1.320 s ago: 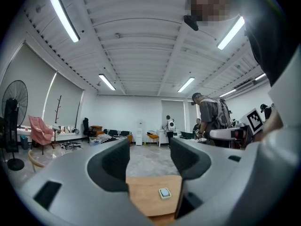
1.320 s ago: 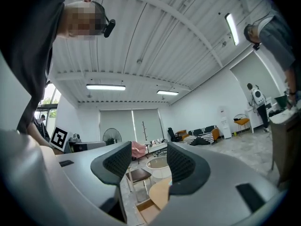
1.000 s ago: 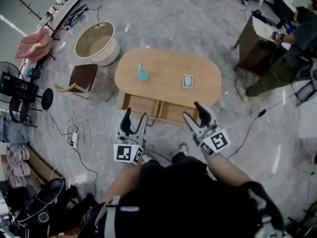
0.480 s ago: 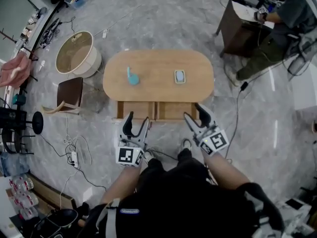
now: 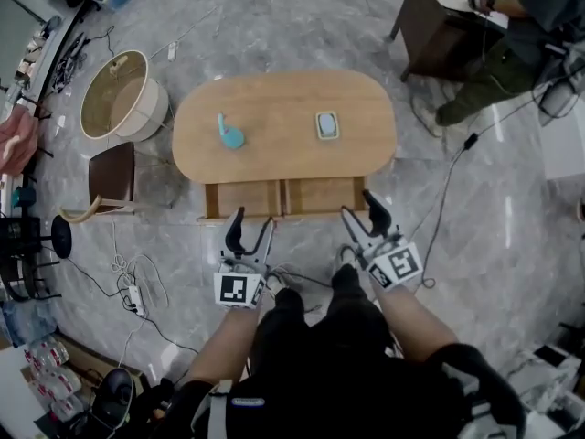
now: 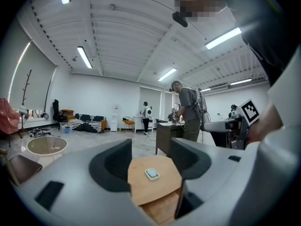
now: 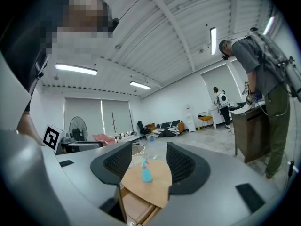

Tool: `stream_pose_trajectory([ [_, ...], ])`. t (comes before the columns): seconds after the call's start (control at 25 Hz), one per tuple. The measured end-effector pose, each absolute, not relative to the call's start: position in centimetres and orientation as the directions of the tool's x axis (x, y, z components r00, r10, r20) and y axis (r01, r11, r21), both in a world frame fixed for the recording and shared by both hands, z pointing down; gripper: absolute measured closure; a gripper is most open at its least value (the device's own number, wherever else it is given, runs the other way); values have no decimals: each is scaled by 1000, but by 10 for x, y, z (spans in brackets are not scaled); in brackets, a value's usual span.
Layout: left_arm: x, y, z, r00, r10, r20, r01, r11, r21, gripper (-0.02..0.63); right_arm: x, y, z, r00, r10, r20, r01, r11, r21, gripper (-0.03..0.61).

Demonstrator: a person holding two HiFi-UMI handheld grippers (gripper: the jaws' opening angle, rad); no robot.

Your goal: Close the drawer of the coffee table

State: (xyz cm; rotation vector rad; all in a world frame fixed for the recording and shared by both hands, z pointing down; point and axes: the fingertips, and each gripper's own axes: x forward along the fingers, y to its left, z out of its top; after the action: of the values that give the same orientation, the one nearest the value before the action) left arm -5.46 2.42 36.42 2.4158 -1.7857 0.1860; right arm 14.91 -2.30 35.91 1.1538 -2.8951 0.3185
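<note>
Beside the oval coffee-table counter (image 5: 366, 144) stand a round tub (image 5: 114, 94) and a brown stool (image 5: 111, 174). The counter carries a blue spray bottle (image 5: 228, 133) and a small tray (image 5: 327, 124), and a dark desk (image 5: 443, 26) with a person (image 5: 512, 53) at it stands well apart at far right. The drawer (image 5: 247, 198) stands pulled out from the counter's near edge; the left gripper (image 5: 252, 219) and right gripper (image 5: 358, 205) hover near its front, each with fingers spread wide, holding nothing.
</note>
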Motion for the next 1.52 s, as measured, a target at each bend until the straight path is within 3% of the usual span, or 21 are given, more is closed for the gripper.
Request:
stream_pose_trajectory([
  [0.52,-15,3,496,321,-919,228,-947,-317,56,359,155,-13,490,-730,-672,124,-683,712,-165,368],
  [1.52,72,57,791,469,-766,440,-869,-489,76,359,198,38,794,-698,-533,479,-648,755,-105,368],
])
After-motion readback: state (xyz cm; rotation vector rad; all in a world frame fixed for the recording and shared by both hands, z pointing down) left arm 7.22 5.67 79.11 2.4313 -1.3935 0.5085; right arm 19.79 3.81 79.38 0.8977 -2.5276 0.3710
